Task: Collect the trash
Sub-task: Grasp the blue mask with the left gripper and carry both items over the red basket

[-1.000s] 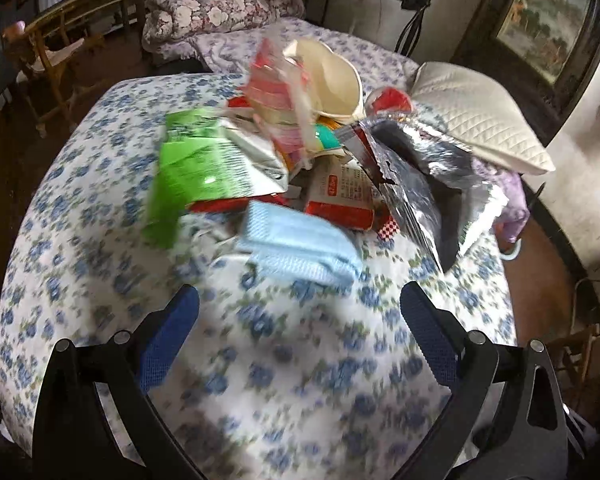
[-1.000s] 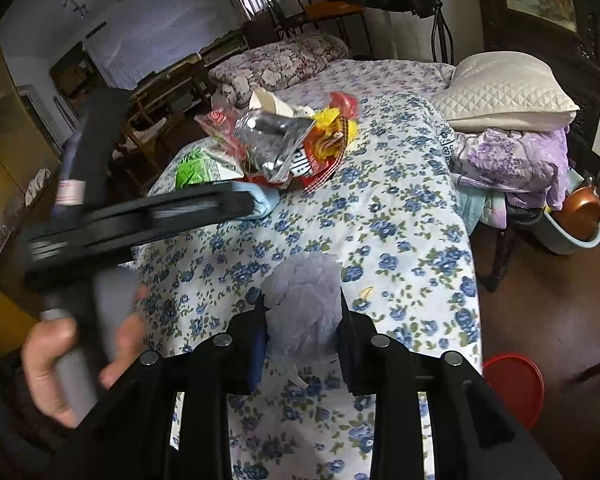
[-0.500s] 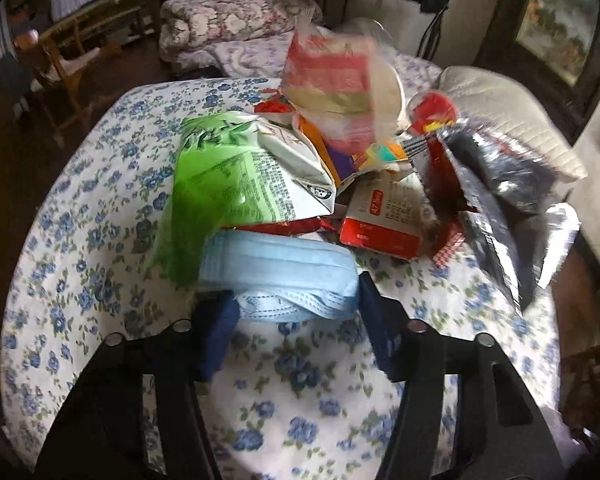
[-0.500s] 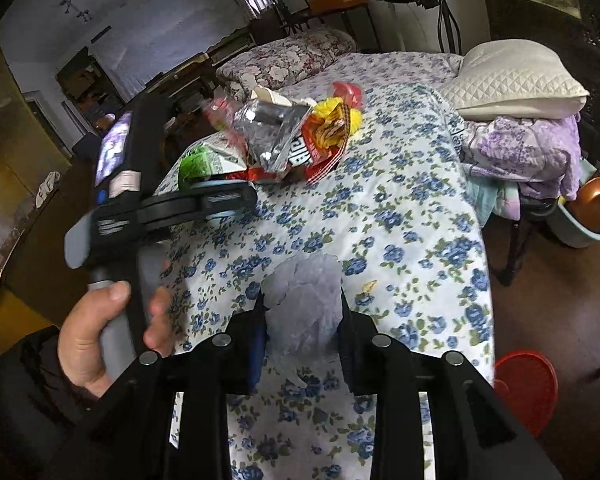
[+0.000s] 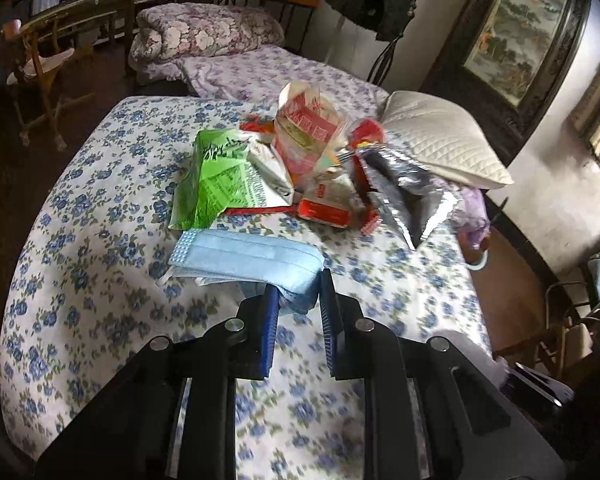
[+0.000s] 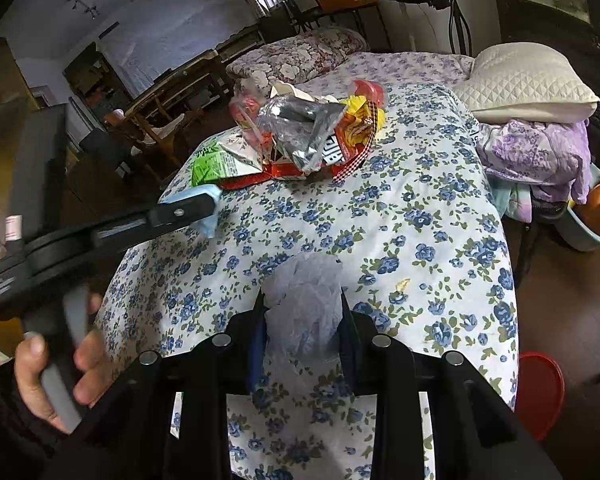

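Note:
My left gripper [image 5: 298,294] is shut on the near corner of a light blue face mask [image 5: 248,258], which lies over the flowered cloth; the mask [image 6: 208,194] and that gripper [image 6: 204,210] also show in the right wrist view. Behind it sits a heap of wrappers: a green bag [image 5: 216,178], a red and white packet [image 5: 306,136], a red box [image 5: 326,210] and a silver foil bag [image 5: 408,200]. My right gripper [image 6: 302,306] is shut on a crumpled pale plastic bag [image 6: 302,304], held above the cloth's near part.
The table wears a blue-flowered cloth [image 6: 420,216]. A quilted pillow [image 6: 528,80] and purple bedding [image 6: 536,152] lie to the right. A red lid [image 6: 540,392] is on the floor at right. Wooden chairs [image 5: 40,64] stand at the far left.
My left gripper moved in to the blue mask and closed on its near corner. The right gripper kept hold of the plastic bag and barely moved.

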{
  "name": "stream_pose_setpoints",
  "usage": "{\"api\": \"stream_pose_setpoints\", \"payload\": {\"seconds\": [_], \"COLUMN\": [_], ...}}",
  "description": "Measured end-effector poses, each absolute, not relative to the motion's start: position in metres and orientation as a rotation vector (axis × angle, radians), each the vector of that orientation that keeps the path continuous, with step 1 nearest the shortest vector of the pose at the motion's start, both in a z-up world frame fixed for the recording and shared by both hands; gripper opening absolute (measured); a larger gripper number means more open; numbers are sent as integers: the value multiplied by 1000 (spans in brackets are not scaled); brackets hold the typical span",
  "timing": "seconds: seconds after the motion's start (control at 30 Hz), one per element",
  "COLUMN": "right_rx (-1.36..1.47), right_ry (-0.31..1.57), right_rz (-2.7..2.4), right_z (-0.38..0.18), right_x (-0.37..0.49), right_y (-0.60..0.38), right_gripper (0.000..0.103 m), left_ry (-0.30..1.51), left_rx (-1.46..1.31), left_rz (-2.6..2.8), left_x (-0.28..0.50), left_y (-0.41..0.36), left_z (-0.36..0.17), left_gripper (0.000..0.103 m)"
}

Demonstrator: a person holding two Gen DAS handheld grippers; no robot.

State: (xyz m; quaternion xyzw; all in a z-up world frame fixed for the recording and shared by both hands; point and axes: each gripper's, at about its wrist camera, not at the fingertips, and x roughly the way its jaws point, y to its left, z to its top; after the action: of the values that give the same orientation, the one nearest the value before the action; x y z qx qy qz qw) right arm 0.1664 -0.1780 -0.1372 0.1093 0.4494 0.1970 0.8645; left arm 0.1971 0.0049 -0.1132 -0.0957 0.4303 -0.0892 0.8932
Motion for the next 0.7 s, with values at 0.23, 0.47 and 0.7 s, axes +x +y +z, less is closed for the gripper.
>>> {"api": "stream_pose_setpoints", "payload": {"seconds": [0.23, 0.47, 0.7], "right_rx": [237, 255, 268], "right_ry": [944, 928, 903], "right_rz": [407, 402, 375], "right_z": [-135, -129, -119], "right_x": [164, 159, 152], "right_y": [-178, -181, -196], "right_gripper": [30, 27, 27], "left_ry": [855, 834, 837], "left_rx": [-196, -172, -143], "left_rz": [-234, -270, -305], "left_x": [172, 157, 150], "left_y": [-5, -16, -34], "left_z": [-94, -81, -72], "left_gripper": [21, 21, 21]}}
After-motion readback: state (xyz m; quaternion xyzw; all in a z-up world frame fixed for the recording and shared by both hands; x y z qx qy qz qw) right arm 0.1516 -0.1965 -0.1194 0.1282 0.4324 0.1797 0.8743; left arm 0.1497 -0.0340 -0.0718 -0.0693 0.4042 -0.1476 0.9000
